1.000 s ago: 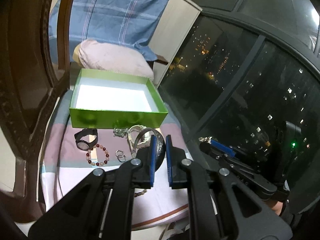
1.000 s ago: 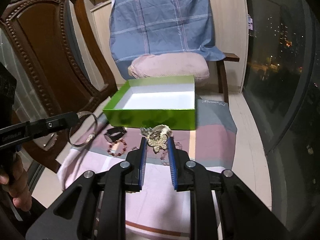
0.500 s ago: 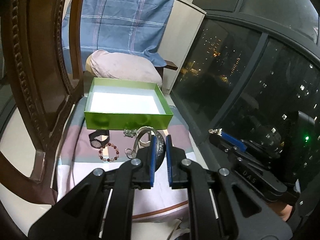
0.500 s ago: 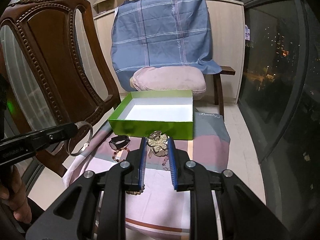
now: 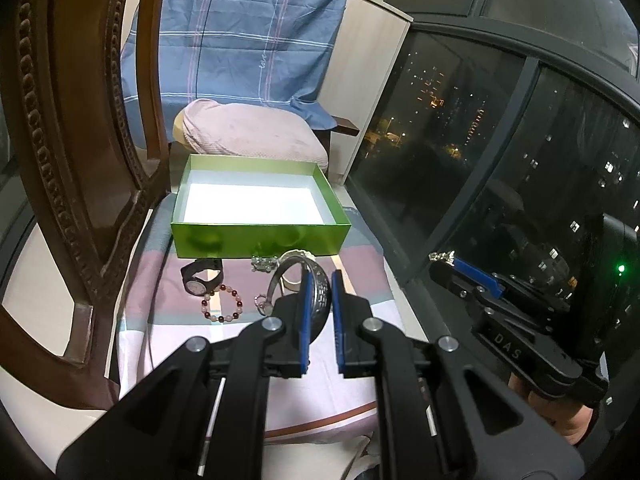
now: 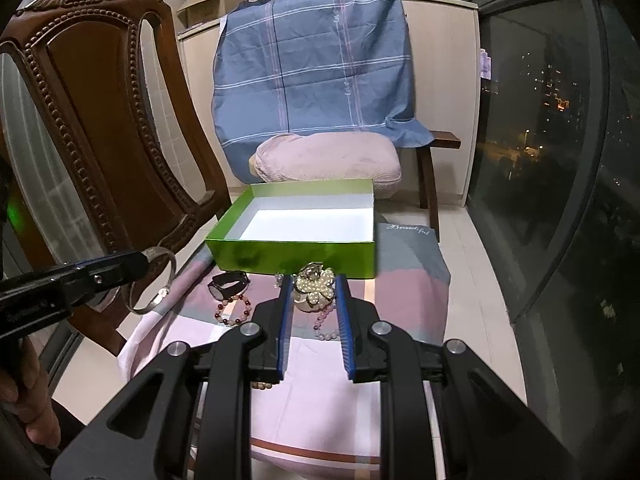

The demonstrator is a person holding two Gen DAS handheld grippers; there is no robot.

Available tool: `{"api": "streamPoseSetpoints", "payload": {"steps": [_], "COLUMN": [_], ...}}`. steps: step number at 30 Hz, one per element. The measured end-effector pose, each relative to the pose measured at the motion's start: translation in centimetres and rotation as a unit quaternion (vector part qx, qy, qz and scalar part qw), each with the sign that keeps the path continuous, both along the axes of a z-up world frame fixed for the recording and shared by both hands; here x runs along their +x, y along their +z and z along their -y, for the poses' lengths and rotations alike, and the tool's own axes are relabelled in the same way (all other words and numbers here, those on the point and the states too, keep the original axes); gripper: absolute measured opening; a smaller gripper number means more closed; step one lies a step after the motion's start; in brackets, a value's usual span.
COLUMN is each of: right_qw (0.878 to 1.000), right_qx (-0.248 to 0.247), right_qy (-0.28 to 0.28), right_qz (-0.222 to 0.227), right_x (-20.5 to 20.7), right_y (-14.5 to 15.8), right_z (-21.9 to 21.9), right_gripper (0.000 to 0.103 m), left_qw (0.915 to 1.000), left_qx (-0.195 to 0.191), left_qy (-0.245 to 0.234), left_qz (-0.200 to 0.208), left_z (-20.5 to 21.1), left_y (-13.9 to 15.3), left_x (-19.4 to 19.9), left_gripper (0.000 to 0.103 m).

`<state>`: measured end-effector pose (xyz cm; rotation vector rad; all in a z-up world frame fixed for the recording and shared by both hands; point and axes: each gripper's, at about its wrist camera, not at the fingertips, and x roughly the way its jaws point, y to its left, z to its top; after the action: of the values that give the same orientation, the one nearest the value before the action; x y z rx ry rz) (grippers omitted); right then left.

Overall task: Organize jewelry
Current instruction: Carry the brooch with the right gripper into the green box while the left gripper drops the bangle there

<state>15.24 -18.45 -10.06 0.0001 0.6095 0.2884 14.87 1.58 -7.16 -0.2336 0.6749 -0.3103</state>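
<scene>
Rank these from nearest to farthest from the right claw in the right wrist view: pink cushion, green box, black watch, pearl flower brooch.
1. Pearl flower brooch, held between the right claw's fingers.
2. Black watch, on the cloth just ahead and left.
3. Green box, open, straight ahead behind the watch.
4. Pink cushion, behind the box, under the blue plaid cloth.

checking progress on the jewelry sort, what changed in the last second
Both tongs rose and pulled back, each carrying its piece: the left tongs keep the silver bangle, the right tongs the pearl flower brooch. The green box, watch and bead bracelet stayed put.
</scene>
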Motion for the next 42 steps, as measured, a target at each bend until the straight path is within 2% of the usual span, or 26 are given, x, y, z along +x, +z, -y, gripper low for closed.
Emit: {"api": "streamPoseSetpoints", "payload": {"steps": [10,18,24,29,33,36,39,42], "right_qw": [1.000,1.000,1.000,1.000,1.000,1.000,1.000,1.000], "right_qx": [0.004,-0.005,-0.005,0.001,0.000,-0.001,0.009,0.010], "right_qy": [-0.007,-0.021,-0.014,-0.007,0.000,0.002,0.007,0.007], "right_qz": [0.004,0.016,0.018,0.015,0.014,0.020,0.020,0.009], "right_x": [-0.1,-1.2,-2.1,-0.9,1.9,4.5,9.0,13.9], "right_y": [0.7,2.7,3.7,4.6,5.5,6.6,7.9,7.8], "right_z": [0.1,-0.1,-0.4,-0.7,-1.4,-2.0,-2.8,-3.7], "right_gripper": [0.021,0.021,0.021,0.021,0.021,0.021,0.021,0.021], "left_qw": [1.0000,0.9995,0.9995,0.9993,0.9991,0.9990,0.9988,0.9991], "left_qx": [0.003,0.022,0.025,0.023,0.026,0.026,0.028,0.023], "left_qy": [0.002,0.011,0.015,0.028,0.031,0.035,0.039,0.033], "left_qz": [0.000,0.018,0.014,0.011,0.009,0.009,0.000,-0.017], "left_z": [-0.1,-0.2,-0.5,-1.4,-1.9,-2.2,-2.3,-2.0], "left_y": [0.5,3.0,3.6,4.1,4.8,5.8,6.4,6.2], "left_x": [0.1,-0.8,-1.9,-0.9,2.0,5.6,11.1,15.6], "left_gripper": [0.010,0.010,0.010,0.010,0.010,0.010,0.010,0.010]}}
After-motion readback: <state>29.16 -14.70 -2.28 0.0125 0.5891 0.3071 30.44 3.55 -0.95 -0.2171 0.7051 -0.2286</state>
